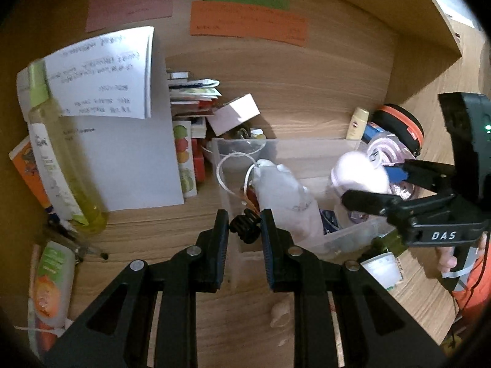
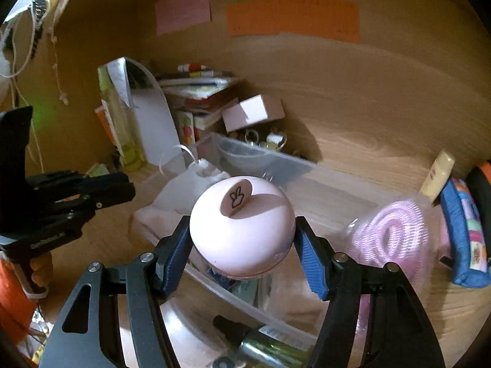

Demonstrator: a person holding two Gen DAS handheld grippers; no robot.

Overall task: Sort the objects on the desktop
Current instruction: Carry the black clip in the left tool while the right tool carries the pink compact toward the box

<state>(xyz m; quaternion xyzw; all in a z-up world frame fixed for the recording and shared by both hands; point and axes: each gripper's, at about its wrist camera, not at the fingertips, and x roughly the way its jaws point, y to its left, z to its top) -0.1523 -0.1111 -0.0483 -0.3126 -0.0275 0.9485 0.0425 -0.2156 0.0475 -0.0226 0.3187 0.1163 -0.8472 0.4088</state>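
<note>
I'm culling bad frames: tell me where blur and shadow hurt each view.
Left wrist view: edges bend with fisheye, the yellow bottle and the pink ball in the right gripper are smeared. Right wrist view: the ball is sharp, the pink comb and the wall behind are blurred, corners dark.

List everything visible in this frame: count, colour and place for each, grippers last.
round jar: 1, pale pink, between the right gripper's pads, above the bin
hair claw: 1, black, between the left gripper's pads
storage bin: 1, clear plastic, desk centre
drawstring pouch: 1, white, in the bin
spray bottle: 1, yellow-green, far left
paper sheets: several, white, left of the bin
paper labels: 3, pink, green, orange, back wall
small box: 1, white, behind the bin
left gripper: black, closed on the claw
right gripper: black with blue pads, holding the jar
</note>
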